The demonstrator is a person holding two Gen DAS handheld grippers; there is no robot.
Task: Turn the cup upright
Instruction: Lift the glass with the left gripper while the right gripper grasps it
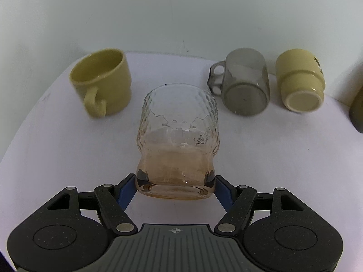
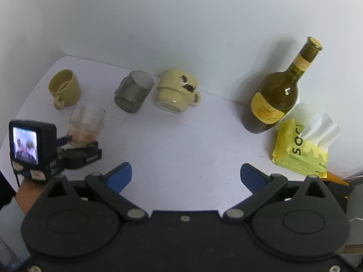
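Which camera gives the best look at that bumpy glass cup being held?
The left wrist view: the textured glass cup fills the centre, its base pinched between the left gripper jaws. The right wrist view shows it only small and blurred at the left edge, beyond the open right gripper.

Dimpled amber glass cup (image 1: 178,136), upright

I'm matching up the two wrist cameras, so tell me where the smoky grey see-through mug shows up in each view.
Left wrist: the grey mug lies on its side, upper right, base toward the camera, just left of the cream mug.
Right wrist: the grey mug lies upper left of centre, again beside the cream mug.
Shared landmark: the yellow cup, upright at the far left.
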